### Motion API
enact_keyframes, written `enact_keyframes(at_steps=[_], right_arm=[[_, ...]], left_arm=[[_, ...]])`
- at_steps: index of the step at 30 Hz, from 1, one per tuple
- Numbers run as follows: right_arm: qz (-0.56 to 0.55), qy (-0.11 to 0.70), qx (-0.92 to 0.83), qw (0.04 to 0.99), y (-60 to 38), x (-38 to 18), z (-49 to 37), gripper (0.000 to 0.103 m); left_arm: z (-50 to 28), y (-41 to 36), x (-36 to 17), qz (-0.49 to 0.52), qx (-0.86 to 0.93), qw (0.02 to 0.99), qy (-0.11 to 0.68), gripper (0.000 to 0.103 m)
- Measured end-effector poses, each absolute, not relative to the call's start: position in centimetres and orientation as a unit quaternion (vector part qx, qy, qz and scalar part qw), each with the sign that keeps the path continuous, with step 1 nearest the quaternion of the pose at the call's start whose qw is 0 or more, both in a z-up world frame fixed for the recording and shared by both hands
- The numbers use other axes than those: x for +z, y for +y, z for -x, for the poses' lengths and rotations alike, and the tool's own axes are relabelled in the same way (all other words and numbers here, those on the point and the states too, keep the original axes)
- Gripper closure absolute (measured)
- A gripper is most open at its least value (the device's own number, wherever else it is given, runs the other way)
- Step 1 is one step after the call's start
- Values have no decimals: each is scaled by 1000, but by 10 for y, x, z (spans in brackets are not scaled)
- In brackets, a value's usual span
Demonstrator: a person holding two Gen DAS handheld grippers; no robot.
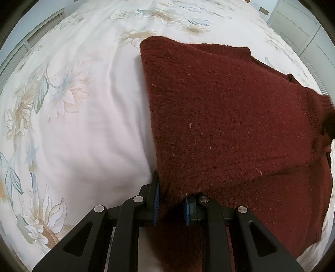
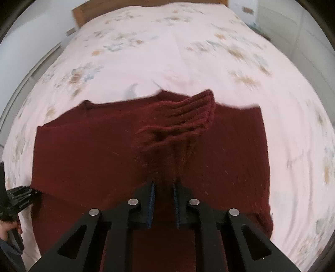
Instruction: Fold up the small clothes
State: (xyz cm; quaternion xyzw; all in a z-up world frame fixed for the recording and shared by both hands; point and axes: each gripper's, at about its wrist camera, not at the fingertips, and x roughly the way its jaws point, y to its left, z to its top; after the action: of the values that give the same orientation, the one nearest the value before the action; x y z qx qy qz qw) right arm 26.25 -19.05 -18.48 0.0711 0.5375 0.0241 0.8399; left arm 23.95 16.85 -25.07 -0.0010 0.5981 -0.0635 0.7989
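A dark red knitted sweater (image 1: 230, 117) lies spread on a bed with a white floral sheet (image 1: 73, 104). My left gripper (image 1: 170, 200) is shut on the sweater's near left edge, with fabric draped over the right finger. In the right wrist view the sweater (image 2: 94, 150) spreads across the bed, and my right gripper (image 2: 163, 194) is shut on a bunched ribbed part, a cuff or hem (image 2: 188, 117), lifted above the rest. The left gripper shows at that view's left edge (image 2: 21, 196), held at the sweater's corner.
The floral bed sheet (image 2: 167, 52) extends far beyond the sweater. A wooden headboard (image 2: 83, 12) is at the far end. White cabinets (image 1: 297, 27) stand at the right of the bed. A hand (image 2: 8, 228) holds the left gripper.
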Motion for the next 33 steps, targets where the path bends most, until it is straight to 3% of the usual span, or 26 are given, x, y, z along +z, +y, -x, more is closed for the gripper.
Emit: enact_keyframes(at_steps=[9, 18, 21, 23, 27, 29, 31, 33], right_arm=[[-86, 565, -3, 821, -221, -221, -248, 98], [-105, 557, 7, 824, -233, -213, -238, 97], [-89, 557, 5, 826, -233, -206, -235, 79], [-73, 556, 3, 828, -232, -202, -232, 50], [-50, 545, 0, 837, -232, -190, -224, 36], [-43, 539, 0, 842, -231, -183, -223, 21], [-32, 531, 1, 847, -228, -175, -222, 21], [-21, 527, 3, 850, -222, -170, -223, 19]], left_arm=[[-243, 154, -247, -5, -59, 797, 601, 85], [-240, 146, -246, -14, -57, 801, 595, 85], [-238, 144, -245, -17, -55, 803, 593, 78], [-236, 145, -242, -14, -48, 802, 595, 69], [-228, 145, -232, -15, -42, 805, 592, 34], [-224, 145, -222, -20, -41, 809, 585, 25], [-220, 145, -211, -20, -40, 815, 578, 23], [-218, 142, -198, -20, -41, 822, 567, 11]])
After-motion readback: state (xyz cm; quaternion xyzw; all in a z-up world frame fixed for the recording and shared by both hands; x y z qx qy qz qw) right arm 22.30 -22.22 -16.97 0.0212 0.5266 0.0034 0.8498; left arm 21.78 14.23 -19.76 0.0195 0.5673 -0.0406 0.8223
